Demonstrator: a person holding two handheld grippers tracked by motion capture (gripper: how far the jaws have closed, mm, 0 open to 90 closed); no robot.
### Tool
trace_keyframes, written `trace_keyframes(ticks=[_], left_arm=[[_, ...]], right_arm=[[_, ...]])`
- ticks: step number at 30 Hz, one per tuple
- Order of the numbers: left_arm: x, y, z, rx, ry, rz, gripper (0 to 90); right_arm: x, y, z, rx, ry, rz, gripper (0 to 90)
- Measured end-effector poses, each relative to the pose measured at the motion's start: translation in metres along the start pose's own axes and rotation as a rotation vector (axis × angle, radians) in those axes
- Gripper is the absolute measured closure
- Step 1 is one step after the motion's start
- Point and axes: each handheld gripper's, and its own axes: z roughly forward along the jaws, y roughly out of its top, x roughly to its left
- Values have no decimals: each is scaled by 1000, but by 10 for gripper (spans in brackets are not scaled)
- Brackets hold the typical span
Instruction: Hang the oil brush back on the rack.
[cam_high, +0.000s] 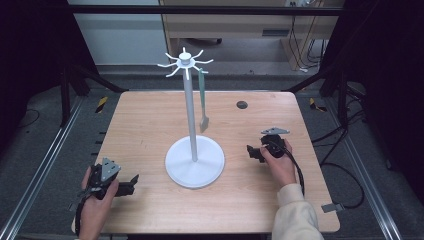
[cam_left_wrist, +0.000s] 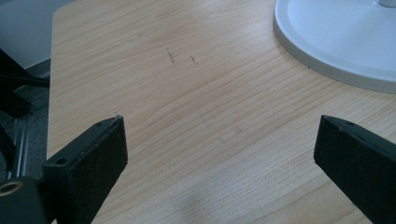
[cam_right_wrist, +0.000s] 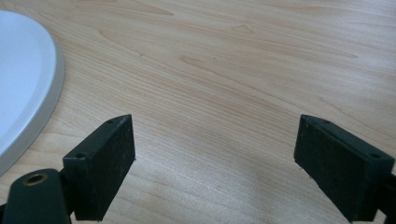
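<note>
Light wood-grain table (cam_high: 150, 130) with rounded corners, on a dark frame over grey floor. Small dark round hole (cam_high: 242, 104) near the far right edge. White rack stand (cam_high: 194, 161) sits about mid-table: round disc base flat on the top, grey pole up from its centre. Left gripper (cam_high: 131, 184) rests at the near left corner, right gripper (cam_high: 252, 151) right of the base, both apart from it

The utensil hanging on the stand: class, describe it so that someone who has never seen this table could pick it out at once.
Start at the wooden table and find the white stand on its round base at the centre. Follow its pole up to the ring of hooks at the top. From a hook on the right hangs a slim pale green spatula, the one item on the stand.
</note>
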Motion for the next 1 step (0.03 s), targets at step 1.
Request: trace_keyframes(ticks=[1], left_arm=[[0, 0, 0, -2, 0, 1, 24]], right_arm=[[-1, 0, 0, 1, -1, -1, 129]])
